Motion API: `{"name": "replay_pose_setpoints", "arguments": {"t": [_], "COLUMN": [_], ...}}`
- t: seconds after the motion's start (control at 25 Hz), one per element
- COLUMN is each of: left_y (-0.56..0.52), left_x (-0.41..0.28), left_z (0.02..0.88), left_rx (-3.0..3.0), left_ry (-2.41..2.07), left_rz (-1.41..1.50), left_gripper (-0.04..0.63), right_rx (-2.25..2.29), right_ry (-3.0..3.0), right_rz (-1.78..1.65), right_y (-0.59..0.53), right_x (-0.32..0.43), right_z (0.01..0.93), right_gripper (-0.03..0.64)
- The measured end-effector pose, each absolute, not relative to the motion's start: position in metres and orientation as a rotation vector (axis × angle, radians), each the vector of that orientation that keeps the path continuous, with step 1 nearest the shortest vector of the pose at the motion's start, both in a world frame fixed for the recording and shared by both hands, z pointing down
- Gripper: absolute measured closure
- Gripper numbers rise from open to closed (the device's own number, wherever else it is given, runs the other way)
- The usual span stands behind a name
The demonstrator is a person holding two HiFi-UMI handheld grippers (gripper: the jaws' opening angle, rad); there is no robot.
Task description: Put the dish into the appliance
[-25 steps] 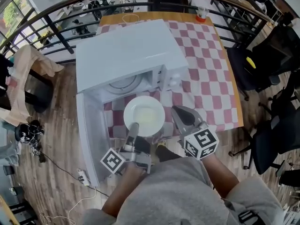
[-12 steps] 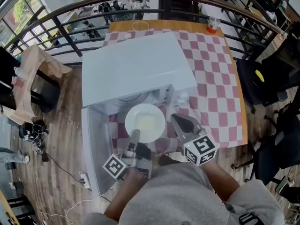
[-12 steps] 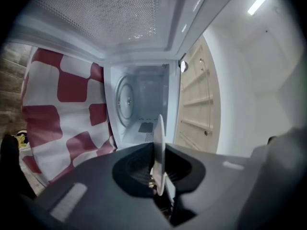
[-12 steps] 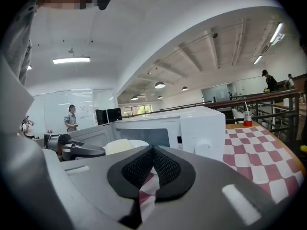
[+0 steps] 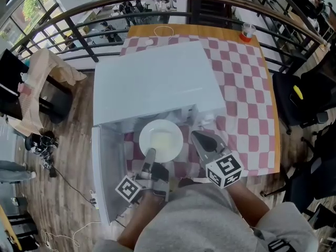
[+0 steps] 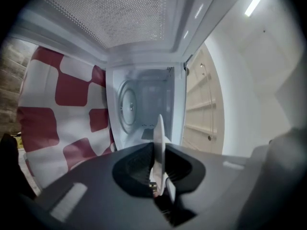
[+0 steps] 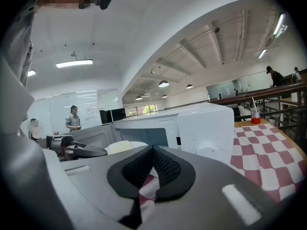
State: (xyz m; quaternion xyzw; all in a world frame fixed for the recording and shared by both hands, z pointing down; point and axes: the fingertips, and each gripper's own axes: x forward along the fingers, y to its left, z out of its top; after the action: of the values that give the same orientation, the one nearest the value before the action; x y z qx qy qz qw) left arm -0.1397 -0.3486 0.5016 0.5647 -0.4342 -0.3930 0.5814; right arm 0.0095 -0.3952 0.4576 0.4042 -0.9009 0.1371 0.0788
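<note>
Head view, bench (image 5: 247, 88): a red-and-white checked cloth covers it, and the appliance stands on its left part.
Appliance: a white microwave (image 5: 157, 83) with its mouth towards the person and its door (image 5: 105, 172) swung wide open to the left.
Cavity: in the left gripper view the cavity (image 6: 144, 104) is empty, with the turntable (image 6: 126, 104) straight ahead of the jaws.
Dish: the white dish (image 5: 161, 139) is held level just in front of the opening, its far rim about at the threshold.
Left gripper (image 5: 150, 154): clamped on the dish's near rim, which sits edge-on between the pads.
Right gripper (image 5: 197, 137): jaws together on nothing, just right of the dish and not touching it.
Deciding relation: the cavity lies directly beyond the dish along the line the left gripper points. The next move is probably a straight push forward by the left hand alone.
Risk: the dish's far rim could catch the sill.
</note>
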Motion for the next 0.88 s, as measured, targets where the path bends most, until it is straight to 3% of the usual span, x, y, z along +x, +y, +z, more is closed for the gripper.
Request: {"name": "replay_pose_setpoints", "arguments": {"t": [0.88], "left_y": [-0.379], "left_x": [-0.164], "left_z": [0.542], "left_rx": [1.227], "left_ry": [-1.136], "left_rz": [-0.988], "left_gripper": [0.554], "right_rx": [1.09], "right_ry": [-2.745], "right_rz": [0.434], "right_y": [-0.397], "right_x": [-0.002], "right_z": [0.47], "right_gripper": [0.618]}}
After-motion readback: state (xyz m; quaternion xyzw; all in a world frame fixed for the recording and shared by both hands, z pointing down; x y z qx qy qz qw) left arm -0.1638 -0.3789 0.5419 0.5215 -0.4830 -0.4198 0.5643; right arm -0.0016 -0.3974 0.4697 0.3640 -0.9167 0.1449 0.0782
